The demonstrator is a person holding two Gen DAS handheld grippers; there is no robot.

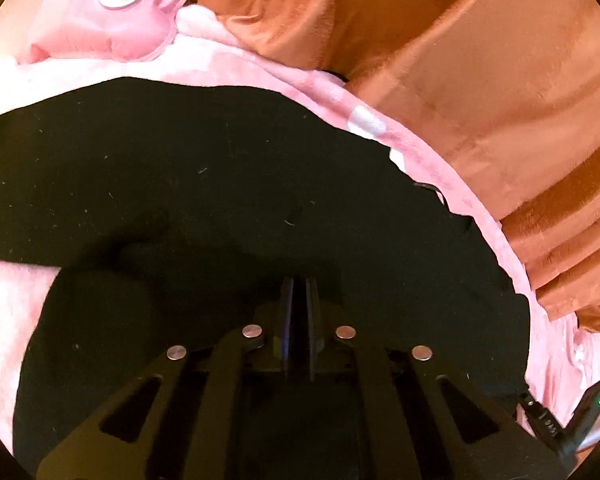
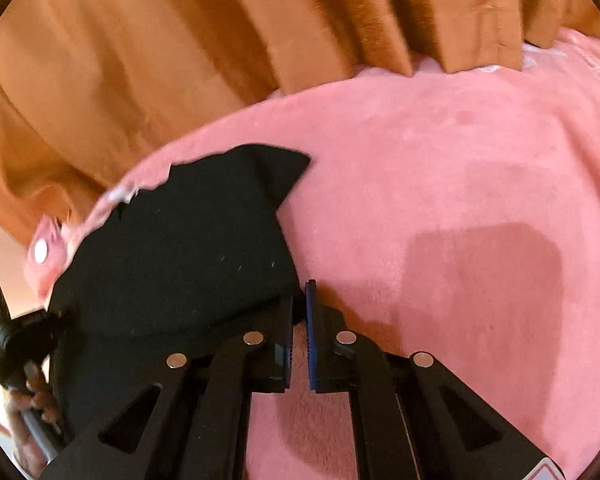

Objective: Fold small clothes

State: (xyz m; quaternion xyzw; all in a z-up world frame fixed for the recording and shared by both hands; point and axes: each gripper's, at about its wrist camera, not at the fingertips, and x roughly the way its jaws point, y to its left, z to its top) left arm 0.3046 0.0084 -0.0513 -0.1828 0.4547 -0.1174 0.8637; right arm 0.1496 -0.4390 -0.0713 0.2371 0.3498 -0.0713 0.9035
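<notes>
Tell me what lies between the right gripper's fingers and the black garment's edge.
Nothing. In the right wrist view the right gripper sits at the black garment edge, its left finger touching the cloth; only bare pink blanket shows in the narrow gap between the fingers.

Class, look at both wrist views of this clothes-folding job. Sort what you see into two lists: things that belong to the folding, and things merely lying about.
Belongs to the job:
- flat black knitted garment
- left tool, shut over the garment
- right tool, slightly open at its edge

Just lying about:
- fluffy pink blanket under the garment
- orange velvet curtain
- pink quilted pouch with white round button
</notes>
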